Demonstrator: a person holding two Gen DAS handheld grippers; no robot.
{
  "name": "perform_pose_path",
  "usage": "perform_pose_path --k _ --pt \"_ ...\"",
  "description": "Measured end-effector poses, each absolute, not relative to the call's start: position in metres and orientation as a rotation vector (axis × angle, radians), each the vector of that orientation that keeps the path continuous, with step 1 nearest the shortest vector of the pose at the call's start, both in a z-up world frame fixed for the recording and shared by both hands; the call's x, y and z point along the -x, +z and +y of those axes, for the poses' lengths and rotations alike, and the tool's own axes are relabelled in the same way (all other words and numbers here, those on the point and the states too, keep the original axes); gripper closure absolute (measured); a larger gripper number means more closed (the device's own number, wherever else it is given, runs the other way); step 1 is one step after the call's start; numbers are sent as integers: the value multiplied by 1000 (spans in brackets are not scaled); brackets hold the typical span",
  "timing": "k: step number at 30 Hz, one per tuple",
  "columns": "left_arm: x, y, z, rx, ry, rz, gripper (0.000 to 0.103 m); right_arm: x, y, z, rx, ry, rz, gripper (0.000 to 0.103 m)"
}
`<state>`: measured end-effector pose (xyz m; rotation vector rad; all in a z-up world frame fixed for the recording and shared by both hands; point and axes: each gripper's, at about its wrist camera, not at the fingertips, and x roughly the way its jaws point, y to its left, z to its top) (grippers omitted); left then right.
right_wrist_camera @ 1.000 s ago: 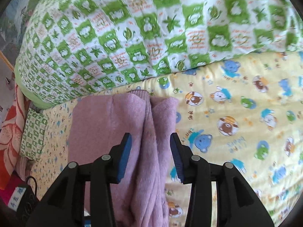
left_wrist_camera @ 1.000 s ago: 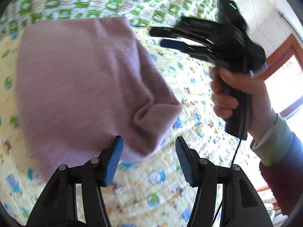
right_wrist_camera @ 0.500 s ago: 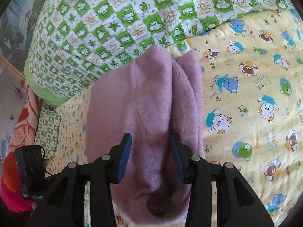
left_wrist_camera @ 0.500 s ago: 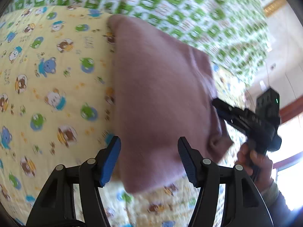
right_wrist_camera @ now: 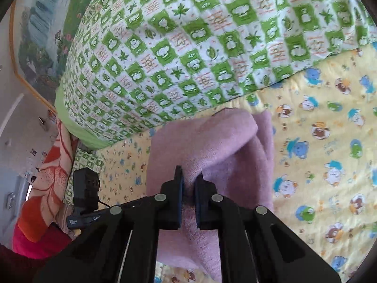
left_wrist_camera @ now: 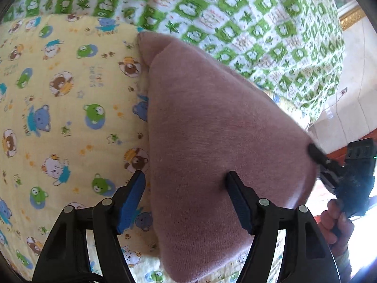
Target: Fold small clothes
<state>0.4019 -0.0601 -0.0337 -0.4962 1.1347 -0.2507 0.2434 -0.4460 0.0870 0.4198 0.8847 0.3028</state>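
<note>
A pink knitted garment (left_wrist_camera: pixel 212 141) lies folded on the yellow bear-print sheet (left_wrist_camera: pixel 59 118). My left gripper (left_wrist_camera: pixel 186 176) hovers over its near left part. The jaws are opening, and the garment's left edge lies under the gap with no pad pressing on it. In the right wrist view my right gripper (right_wrist_camera: pixel 189 176) is closing, with its pads pinching a raised fold of the pink garment (right_wrist_camera: pixel 212 146). The left wrist view shows the right gripper (left_wrist_camera: pixel 314 152) at the garment's right edge, held by a hand (left_wrist_camera: pixel 334 221).
A green-and-white checked quilt (right_wrist_camera: pixel 188 47) is bunched along the back of the yellow sheet (right_wrist_camera: pixel 329 153). An orange-and-red blanket (right_wrist_camera: pixel 47 188) lies at the bed's left side. The bed edge and a bright floor (left_wrist_camera: pixel 348 94) are on the right.
The right gripper has shut on a fold of the pink garment and raised it a little. The left gripper has swung across the garment and its jaws have widened.
</note>
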Motion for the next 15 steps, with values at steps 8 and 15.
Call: perform_pose_path --k 8,15 --pt "-405 -55 -79 455 -267 1191 27 -233 6 -485 -438 137 1006 94" --pt "-414 -35 -69 421 -262 1152 25 -234 17 -476 -422 121 980 88"
